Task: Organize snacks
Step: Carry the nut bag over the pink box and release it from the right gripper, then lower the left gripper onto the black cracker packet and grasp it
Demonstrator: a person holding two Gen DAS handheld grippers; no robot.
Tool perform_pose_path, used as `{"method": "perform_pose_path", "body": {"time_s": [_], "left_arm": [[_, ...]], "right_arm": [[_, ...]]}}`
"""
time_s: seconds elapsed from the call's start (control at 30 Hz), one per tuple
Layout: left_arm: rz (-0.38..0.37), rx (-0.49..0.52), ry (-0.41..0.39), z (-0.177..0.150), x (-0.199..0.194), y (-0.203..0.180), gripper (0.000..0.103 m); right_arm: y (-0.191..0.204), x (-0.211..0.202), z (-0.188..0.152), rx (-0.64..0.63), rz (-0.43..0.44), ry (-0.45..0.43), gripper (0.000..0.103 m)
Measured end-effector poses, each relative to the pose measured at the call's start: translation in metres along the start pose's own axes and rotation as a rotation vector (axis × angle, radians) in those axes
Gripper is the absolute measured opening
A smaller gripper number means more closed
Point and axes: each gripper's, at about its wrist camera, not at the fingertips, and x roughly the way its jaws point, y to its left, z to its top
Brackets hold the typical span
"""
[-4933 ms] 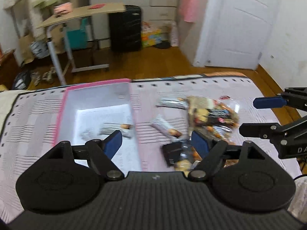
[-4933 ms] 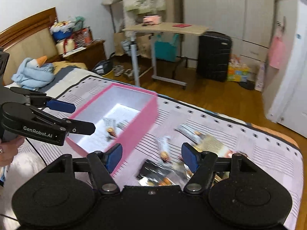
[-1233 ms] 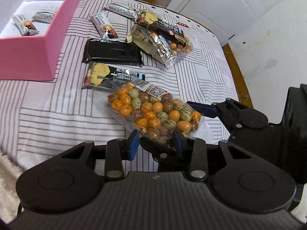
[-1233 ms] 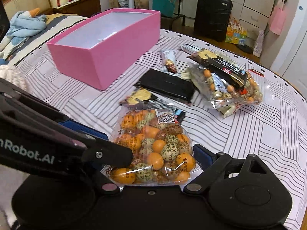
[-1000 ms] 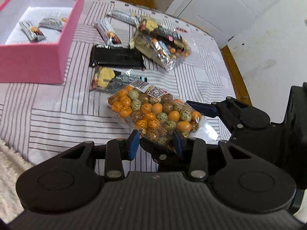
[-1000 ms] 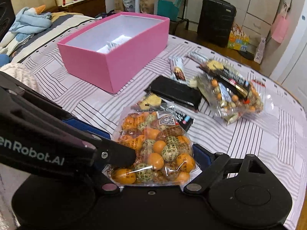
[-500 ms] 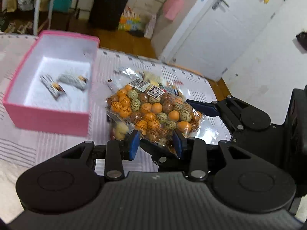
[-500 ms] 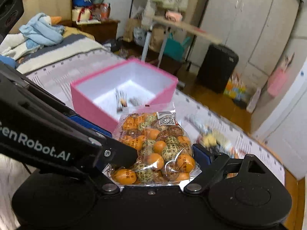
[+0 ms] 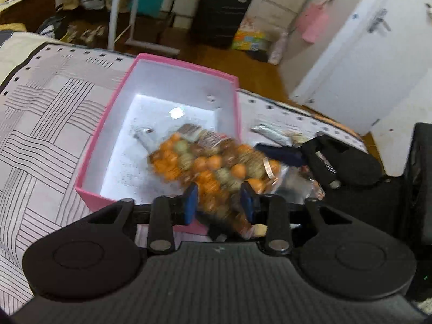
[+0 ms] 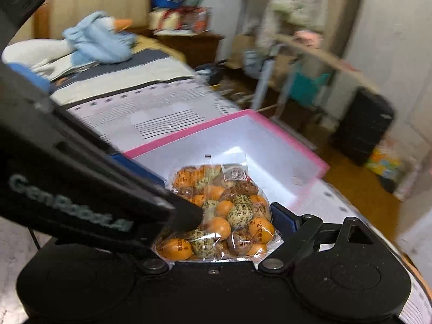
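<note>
Both tongs, left (image 9: 219, 202) and right (image 10: 224, 224), clamp the candy bag (image 10: 221, 213) above the pink box (image 9: 237, 102); centre it over the box floor, lower, then release both together.

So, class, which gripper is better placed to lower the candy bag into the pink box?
Right, probably. The candy bag sits squarely between the right gripper's fingers above the pink box's opening; the left gripper only pinches the bag's near end.
</note>
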Motion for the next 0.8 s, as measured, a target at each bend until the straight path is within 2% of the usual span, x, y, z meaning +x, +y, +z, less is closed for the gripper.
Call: {"method": "perform_pose_path", "body": {"time_s": [0.07, 0.1, 0.13, 0.17, 0.23, 0.37, 0.47, 0.57, 0.67, 0.77, 0.8], "left_arm": [[0.013, -0.022, 0.031, 0.011, 0.017, 0.010, 0.028], [-0.008, -0.042, 0.067, 0.017, 0.030, 0.016, 0.029], [-0.025, -0.077, 0.107, 0.021, 0.042, 0.022, 0.030], [-0.026, -0.092, 0.108, 0.023, 0.046, 0.025, 0.032], [-0.012, -0.091, 0.103, 0.028, 0.053, 0.029, 0.032], [-0.014, -0.099, 0.103, 0.033, 0.059, 0.033, 0.032], [-0.018, -0.116, 0.117, 0.034, 0.067, 0.038, 0.032], [0.022, -0.127, 0.132, 0.034, 0.077, 0.047, 0.031], [0.063, -0.128, 0.142, 0.030, 0.083, 0.054, 0.032], [0.090, -0.111, 0.135, 0.025, 0.080, 0.053, 0.034], [0.092, -0.103, 0.132, 0.024, 0.076, 0.051, 0.039]], "right_arm": [[-0.011, 0.021, 0.001, 0.051, 0.106, 0.029, 0.091], [-0.015, 0.030, 0.002, 0.077, 0.140, 0.039, 0.091], [-0.016, 0.036, 0.003, 0.086, 0.146, 0.049, 0.091], [-0.020, 0.043, 0.004, 0.103, 0.140, 0.058, 0.091], [-0.030, 0.049, 0.006, 0.155, 0.193, 0.066, 0.091], [-0.030, 0.056, 0.010, 0.050, 0.136, 0.076, 0.092], [-0.039, 0.068, 0.016, 0.018, 0.148, 0.122, 0.092], [-0.039, 0.082, 0.013, -0.031, 0.153, 0.169, 0.095], [-0.034, 0.087, 0.010, -0.060, 0.116, 0.199, 0.095], [-0.028, 0.074, 0.011, -0.062, 0.073, 0.179, 0.095], [-0.026, 0.071, 0.012, -0.072, 0.057, 0.176, 0.095]]}}
